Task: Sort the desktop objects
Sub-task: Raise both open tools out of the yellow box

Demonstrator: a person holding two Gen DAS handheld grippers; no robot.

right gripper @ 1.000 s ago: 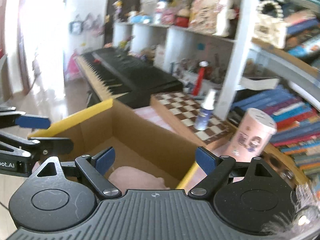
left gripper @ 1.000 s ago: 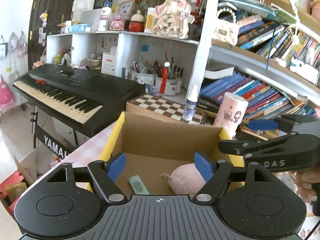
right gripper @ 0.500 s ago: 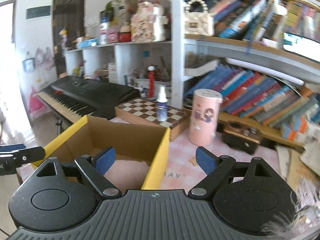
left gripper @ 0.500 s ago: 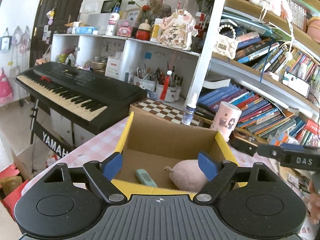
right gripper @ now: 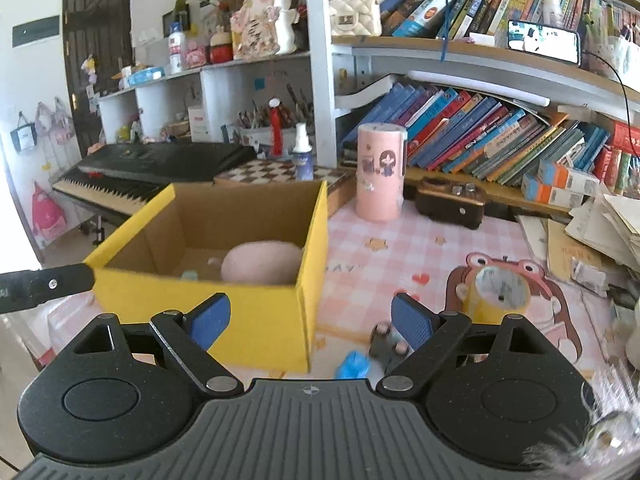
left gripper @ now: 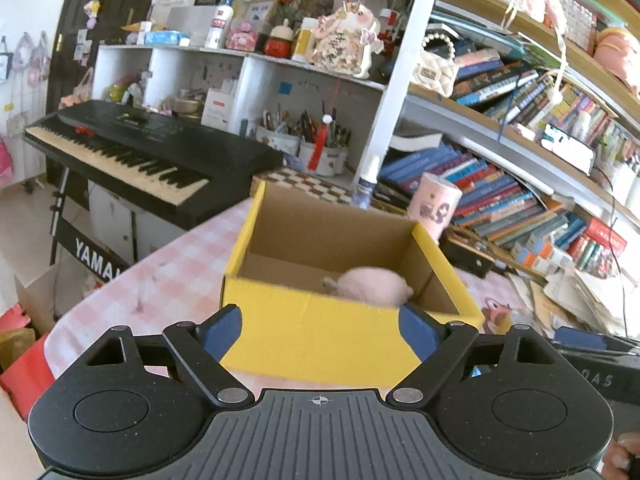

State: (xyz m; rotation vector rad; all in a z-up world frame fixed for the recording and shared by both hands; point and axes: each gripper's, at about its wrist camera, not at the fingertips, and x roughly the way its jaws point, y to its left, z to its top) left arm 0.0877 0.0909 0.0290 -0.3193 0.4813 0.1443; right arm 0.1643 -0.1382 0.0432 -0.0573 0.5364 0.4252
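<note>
A yellow cardboard box (left gripper: 312,332) (right gripper: 256,316) stands on the pink checked table, with a pink plush toy (left gripper: 372,286) (right gripper: 262,262) inside it. My left gripper (left gripper: 320,326) is open in front of the box's near wall, nothing between its blue pads. My right gripper (right gripper: 310,320) is open too, at the box's right corner. Just beyond its right finger lie a small grey wheeled toy (right gripper: 386,344) and a blue crumpled thing (right gripper: 352,364). A yellow tape roll (right gripper: 496,292) stands to the right.
A pink cylinder (right gripper: 380,172), a spray bottle (right gripper: 302,152) on a chessboard, and a dark brown box (right gripper: 450,202) stand behind the yellow box. Bookshelves fill the back and loose papers (right gripper: 600,216) pile at right. A black keyboard (left gripper: 132,152) stands left of the table.
Both grippers have drawn back from above the box, so its near yellow wall now fills the foreground. The right view has swung right, revealing the tape roll and small toys.
</note>
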